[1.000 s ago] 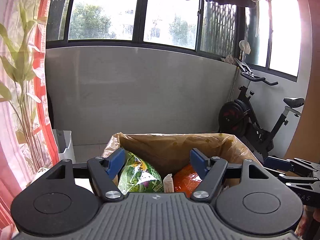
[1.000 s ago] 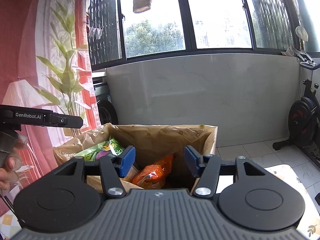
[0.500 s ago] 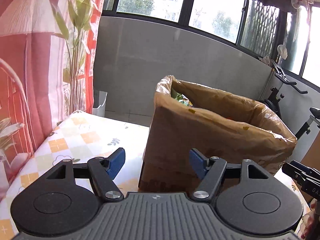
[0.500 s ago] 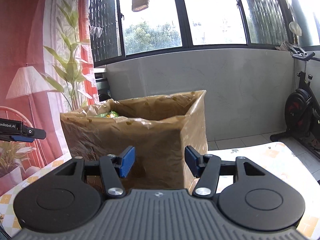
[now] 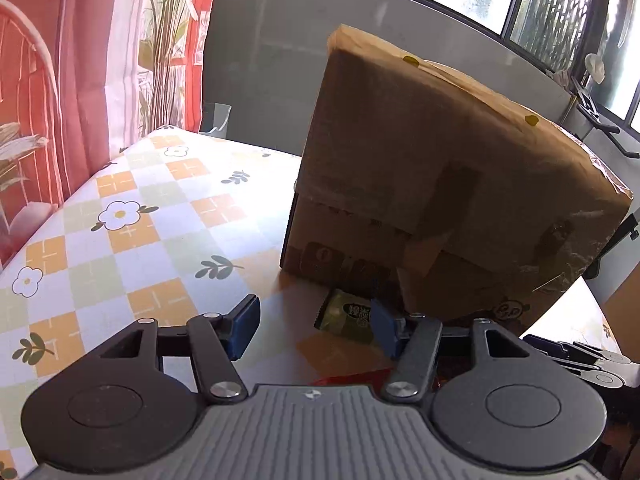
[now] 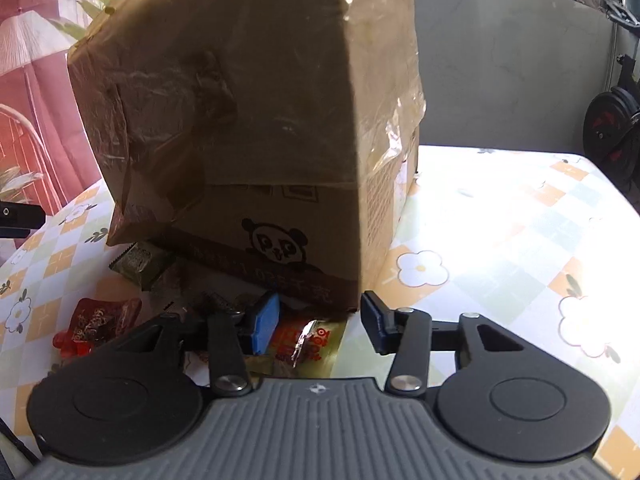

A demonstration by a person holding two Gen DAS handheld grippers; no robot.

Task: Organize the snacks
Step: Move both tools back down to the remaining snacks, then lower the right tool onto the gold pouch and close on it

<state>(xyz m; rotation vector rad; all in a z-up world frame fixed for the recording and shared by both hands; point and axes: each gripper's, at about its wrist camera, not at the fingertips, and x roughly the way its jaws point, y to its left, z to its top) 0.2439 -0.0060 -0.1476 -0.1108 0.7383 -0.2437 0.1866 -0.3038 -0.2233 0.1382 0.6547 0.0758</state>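
Now both grippers sit low at the foot of the cardboard box (image 5: 448, 184), where a second ago they looked down from above onto the bags inside it. The left gripper (image 5: 314, 328) has its fingers closing, half wide and empty, beside a green snack packet (image 5: 344, 316) lying against the box's base, while the right gripper (image 6: 318, 322) narrows over an orange snack packet (image 6: 304, 340) near the desk's (image 6: 500, 216) front edge, not yet pinching it. A red packet (image 6: 98, 324) waits alongside, so loose snacks likely still need boxing.
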